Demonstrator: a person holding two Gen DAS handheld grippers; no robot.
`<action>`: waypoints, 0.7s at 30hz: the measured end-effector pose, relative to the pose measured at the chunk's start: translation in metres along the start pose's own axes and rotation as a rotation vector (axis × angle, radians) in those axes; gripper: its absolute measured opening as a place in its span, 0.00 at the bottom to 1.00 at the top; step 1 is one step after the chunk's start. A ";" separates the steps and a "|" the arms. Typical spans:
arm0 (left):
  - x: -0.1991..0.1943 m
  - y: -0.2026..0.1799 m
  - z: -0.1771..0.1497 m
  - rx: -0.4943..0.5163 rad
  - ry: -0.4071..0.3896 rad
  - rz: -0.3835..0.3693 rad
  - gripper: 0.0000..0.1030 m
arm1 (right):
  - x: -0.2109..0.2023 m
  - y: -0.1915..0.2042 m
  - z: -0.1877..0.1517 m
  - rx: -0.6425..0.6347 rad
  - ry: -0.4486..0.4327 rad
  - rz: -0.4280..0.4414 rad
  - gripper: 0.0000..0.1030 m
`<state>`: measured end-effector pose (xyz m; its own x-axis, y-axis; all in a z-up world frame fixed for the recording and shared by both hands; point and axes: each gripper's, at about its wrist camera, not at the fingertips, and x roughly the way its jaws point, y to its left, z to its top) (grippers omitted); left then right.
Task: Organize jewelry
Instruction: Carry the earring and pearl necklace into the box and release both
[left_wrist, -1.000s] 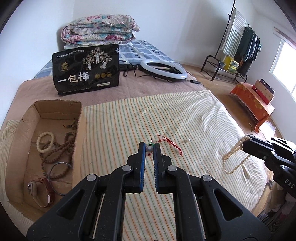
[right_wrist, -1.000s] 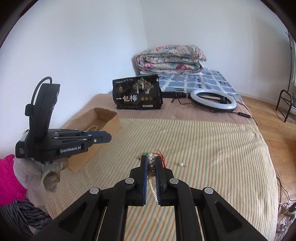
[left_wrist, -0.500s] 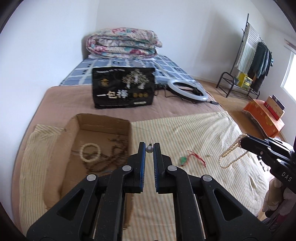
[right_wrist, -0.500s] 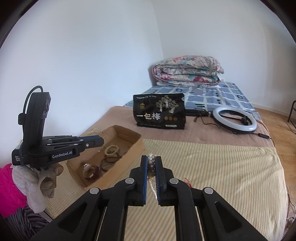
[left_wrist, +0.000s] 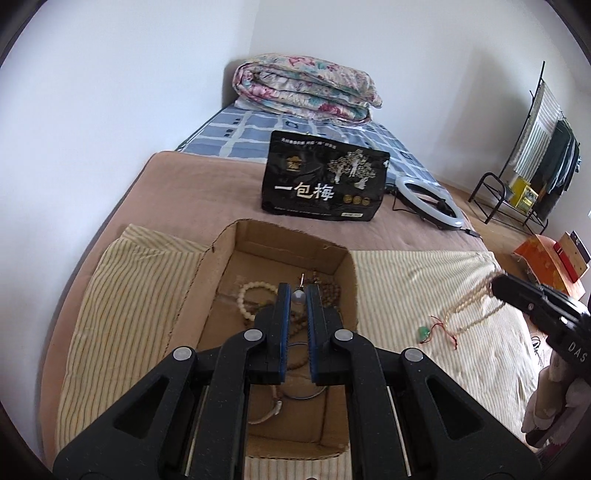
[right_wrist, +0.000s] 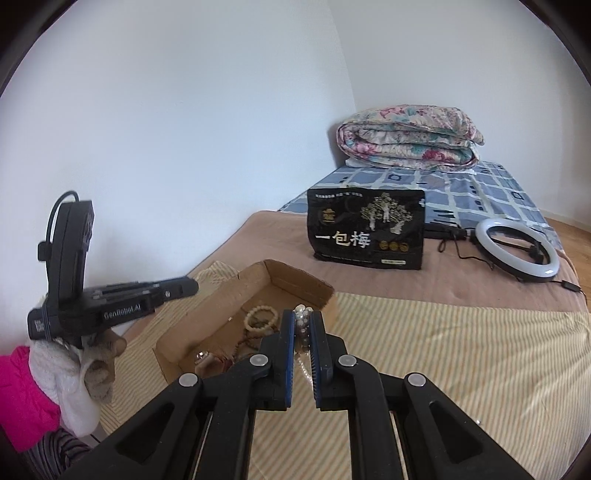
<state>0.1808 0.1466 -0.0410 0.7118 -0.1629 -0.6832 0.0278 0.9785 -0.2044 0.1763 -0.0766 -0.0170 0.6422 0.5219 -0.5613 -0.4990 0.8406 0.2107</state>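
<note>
Grey bead, seemingly (left_wrist: 298, 296), above cardboard box (left_wrist: 218, 247)

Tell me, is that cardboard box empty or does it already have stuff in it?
Not empty. The box already holds a pale bead bracelet, brown bead strands and a thin ring on its floor.

Both my wrist views: soft, even daylight, moderately bright, no hard shadows. White wall (right_wrist: 184, 129) shades to blue-grey w/ mild vignetting; black corners mark fisheye circle. Strong barrel distortion: bed (left_wrist: 192, 192) edges bow near rim. My right gripper (left_wrist: 496, 286) tip and its pale beaded necklace (left_wrist: 476, 310) are motion-blurred in left view. Ring light (right_wrist: 517, 251) reads bright white, slightly blown. Centre detail sharp; periphery softer.
</note>
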 end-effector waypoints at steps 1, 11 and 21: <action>0.001 0.003 -0.001 -0.004 0.004 0.004 0.06 | 0.004 0.003 0.002 -0.001 0.000 0.006 0.05; 0.010 0.020 -0.010 -0.013 0.041 0.028 0.06 | 0.059 0.028 0.013 -0.018 0.037 0.062 0.05; 0.018 0.029 -0.019 -0.009 0.079 0.044 0.06 | 0.097 0.036 0.010 -0.013 0.091 0.081 0.05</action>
<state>0.1816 0.1700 -0.0729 0.6549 -0.1293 -0.7446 -0.0090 0.9839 -0.1787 0.2264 0.0057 -0.0553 0.5441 0.5723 -0.6135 -0.5547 0.7940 0.2487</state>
